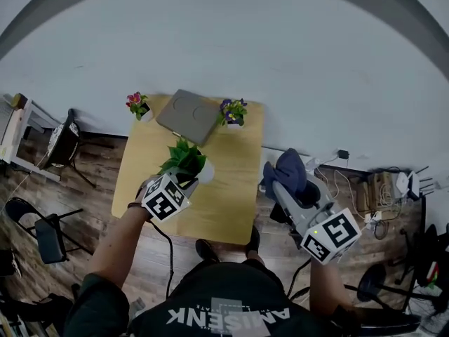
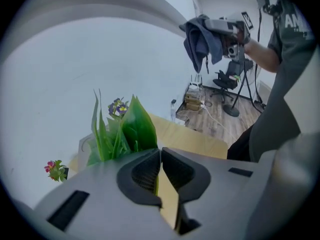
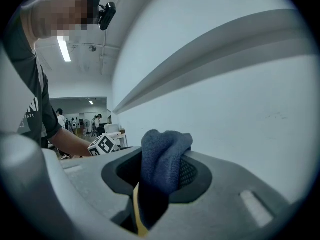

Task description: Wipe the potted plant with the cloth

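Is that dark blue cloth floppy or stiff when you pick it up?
Probably floppy: the dark blue woven cloth droops in folds from the right gripper. It likely weighs little, since one small pinched bunch holds it all up.

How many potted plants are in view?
3: pink-flowered plant at the table's far left corner, purple-flowered plant at the far right, green leafy plant mid-table by the left claw. None seems hidden.

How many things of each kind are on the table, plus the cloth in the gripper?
Flowering potted plants: 2
Leafy green potted plant: 1
Grey flat board: 1
Blue cloth: 1
Total: 5
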Demonstrator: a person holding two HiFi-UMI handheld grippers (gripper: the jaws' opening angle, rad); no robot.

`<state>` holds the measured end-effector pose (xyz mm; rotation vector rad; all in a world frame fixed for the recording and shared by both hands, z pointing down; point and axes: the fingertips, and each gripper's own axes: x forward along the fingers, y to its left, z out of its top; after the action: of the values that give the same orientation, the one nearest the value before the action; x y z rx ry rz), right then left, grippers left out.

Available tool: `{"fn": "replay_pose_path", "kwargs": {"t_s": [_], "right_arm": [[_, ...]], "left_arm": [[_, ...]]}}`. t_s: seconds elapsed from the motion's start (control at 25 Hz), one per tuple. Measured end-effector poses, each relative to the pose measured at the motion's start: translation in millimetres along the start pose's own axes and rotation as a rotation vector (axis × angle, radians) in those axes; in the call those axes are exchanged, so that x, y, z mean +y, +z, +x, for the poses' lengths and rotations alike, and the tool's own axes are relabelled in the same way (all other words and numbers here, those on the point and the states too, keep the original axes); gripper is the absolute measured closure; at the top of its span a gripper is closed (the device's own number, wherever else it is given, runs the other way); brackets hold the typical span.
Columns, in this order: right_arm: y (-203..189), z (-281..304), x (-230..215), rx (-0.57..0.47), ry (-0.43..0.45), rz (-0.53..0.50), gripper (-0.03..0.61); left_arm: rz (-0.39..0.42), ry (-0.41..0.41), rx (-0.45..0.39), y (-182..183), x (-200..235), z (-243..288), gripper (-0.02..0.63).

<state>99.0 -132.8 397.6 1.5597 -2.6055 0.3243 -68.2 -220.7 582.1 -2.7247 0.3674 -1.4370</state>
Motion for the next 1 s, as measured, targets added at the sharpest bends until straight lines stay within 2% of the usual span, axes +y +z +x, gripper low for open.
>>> {"fn": "replay_pose_path", "kwargs": {"t_s": [0.16, 0.36, 0.6, 0.72, 0.88, 1.0], "right_arm": [[20.3, 6.2, 1.8, -0.032, 0.030, -0.023, 0.449], [42.8, 9.9, 2.9, -0.071, 0.067, -0.053, 0.449], [66.1, 9.5, 14.4, -0.109, 0.136, -0.079, 0.449], [79.7, 16.3, 21.1, -0.116, 0.177, -0.095, 0.449], [96.6, 26.1, 34.4, -0.133, 0.247, -0.118, 0.449], [104.6, 35.7, 49.6, -0.141, 0.309, -0.141, 0.449]], "left_arm": [[-0.095, -0.023, -0.077, 22.2, -0.2, -36.9, 0.598], [-0.160, -0.050, -0.162, 50.5, -4.4, -75.7, 0.598], [-0.308, -0.063, -0.319, 100.0, -12.0, -123.8, 0.598], [-0.378, -0.032, -0.360, 118.4, -5.0, -141.1, 0.600], [-0.452, -0.037, -0.424, 140.4, -4.7, -158.1, 0.600], [-0.487, -0.028, -0.443, 149.2, -4.3, -161.3, 0.603]]}}
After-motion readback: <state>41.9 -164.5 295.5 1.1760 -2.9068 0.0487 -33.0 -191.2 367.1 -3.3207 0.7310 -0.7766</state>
